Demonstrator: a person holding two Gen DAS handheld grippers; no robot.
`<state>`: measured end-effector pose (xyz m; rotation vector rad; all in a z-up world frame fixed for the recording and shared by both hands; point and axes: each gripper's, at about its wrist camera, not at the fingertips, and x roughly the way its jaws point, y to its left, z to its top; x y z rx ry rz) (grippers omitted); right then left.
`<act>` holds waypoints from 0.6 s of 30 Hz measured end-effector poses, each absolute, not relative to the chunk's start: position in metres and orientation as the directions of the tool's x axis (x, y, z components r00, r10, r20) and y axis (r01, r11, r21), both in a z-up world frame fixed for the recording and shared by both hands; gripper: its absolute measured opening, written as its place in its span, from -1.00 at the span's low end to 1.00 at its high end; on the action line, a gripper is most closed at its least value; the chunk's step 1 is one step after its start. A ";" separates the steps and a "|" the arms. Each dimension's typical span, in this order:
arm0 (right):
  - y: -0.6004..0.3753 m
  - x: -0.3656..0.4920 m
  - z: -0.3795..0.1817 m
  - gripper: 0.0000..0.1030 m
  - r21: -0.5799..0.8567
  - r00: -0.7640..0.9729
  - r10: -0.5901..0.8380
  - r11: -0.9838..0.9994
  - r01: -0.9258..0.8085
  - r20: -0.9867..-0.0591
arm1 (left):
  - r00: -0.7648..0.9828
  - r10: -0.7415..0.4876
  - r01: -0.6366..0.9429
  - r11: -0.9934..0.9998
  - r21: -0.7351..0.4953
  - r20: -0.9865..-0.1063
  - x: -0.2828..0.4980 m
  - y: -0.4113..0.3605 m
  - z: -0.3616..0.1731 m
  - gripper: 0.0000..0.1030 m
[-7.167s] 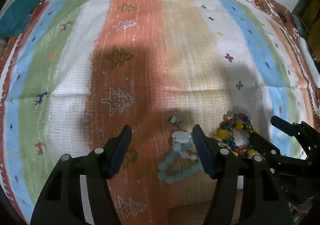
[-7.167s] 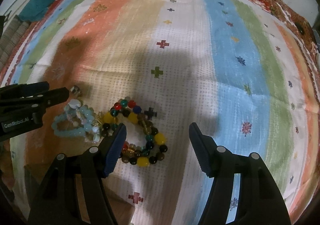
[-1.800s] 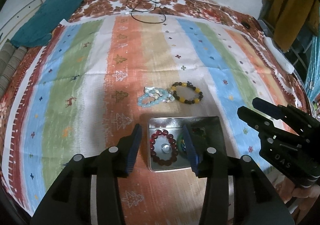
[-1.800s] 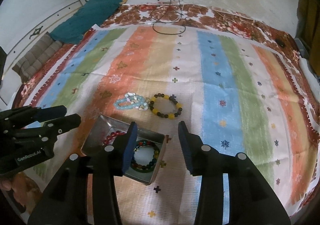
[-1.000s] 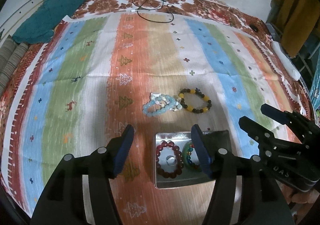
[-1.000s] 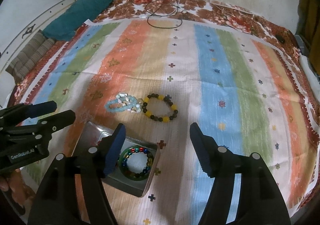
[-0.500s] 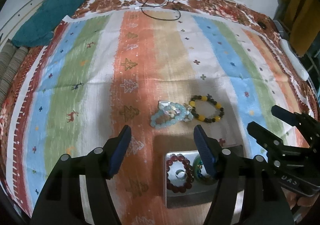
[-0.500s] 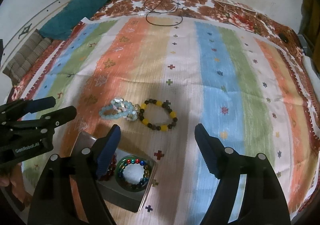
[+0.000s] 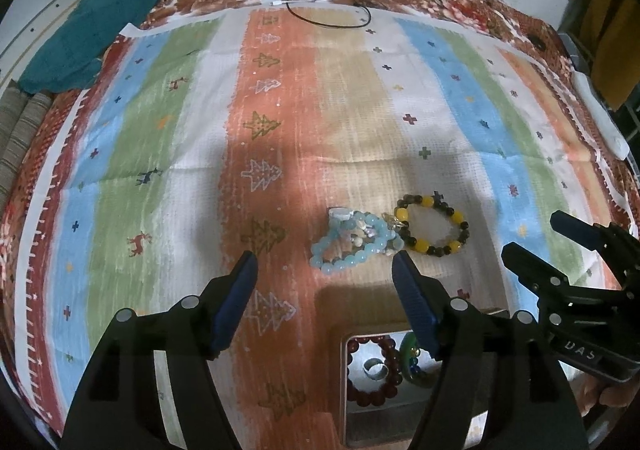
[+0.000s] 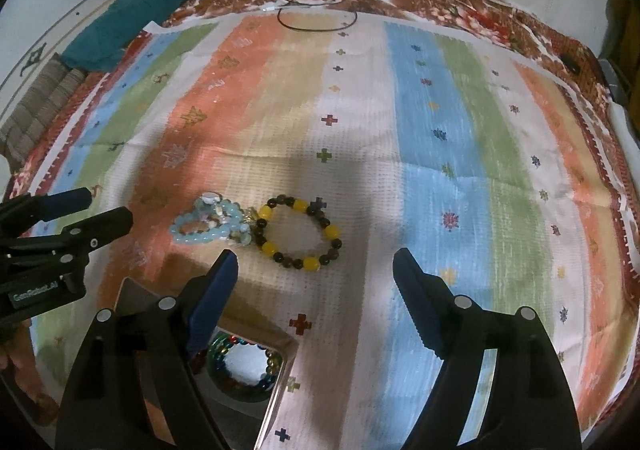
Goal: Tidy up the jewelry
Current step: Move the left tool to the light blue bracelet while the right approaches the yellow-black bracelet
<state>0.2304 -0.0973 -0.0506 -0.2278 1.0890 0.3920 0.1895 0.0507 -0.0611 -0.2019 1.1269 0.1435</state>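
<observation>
A light blue bead bracelet lies on the striped cloth beside a yellow-and-dark bead bracelet. Nearer me stands a metal tin holding a dark red bracelet, a ring and a multicoloured bracelet. My left gripper hovers just short of the blue bracelet, its jaws opening and empty. My right gripper hangs just short of the yellow bracelet, jaws also opening with nothing between them.
A black cable loops at the cloth's far edge. A teal cloth lies at the far left, and striped cushions sit beside it. A white object rests along the right edge.
Both grippers have moved forward and down toward the two loose bracelets, and their jaws have spread wider. The tin has slid toward the bottom of both views.
</observation>
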 end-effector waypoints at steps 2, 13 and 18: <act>-0.097 0.234 -0.053 0.55 0.010 0.399 0.193 0.909 -0.417 -0.896 | 0.419 0.012 -0.215 0.973 -0.087 -0.908 0.193 0.051 -0.063 0.35; -0.090 0.248 -0.067 0.55 0.001 0.369 0.177 0.904 -0.428 -0.912 | 0.375 0.005 -0.223 0.971 -0.085 -0.927 0.213 0.060 -0.085 0.35; -0.087 0.255 -0.076 0.55 -0.003 0.355 0.164 0.904 -0.427 -0.920 | 0.354 -0.006 -0.223 0.971 -0.090 -0.935 0.223 0.063 -0.096 0.35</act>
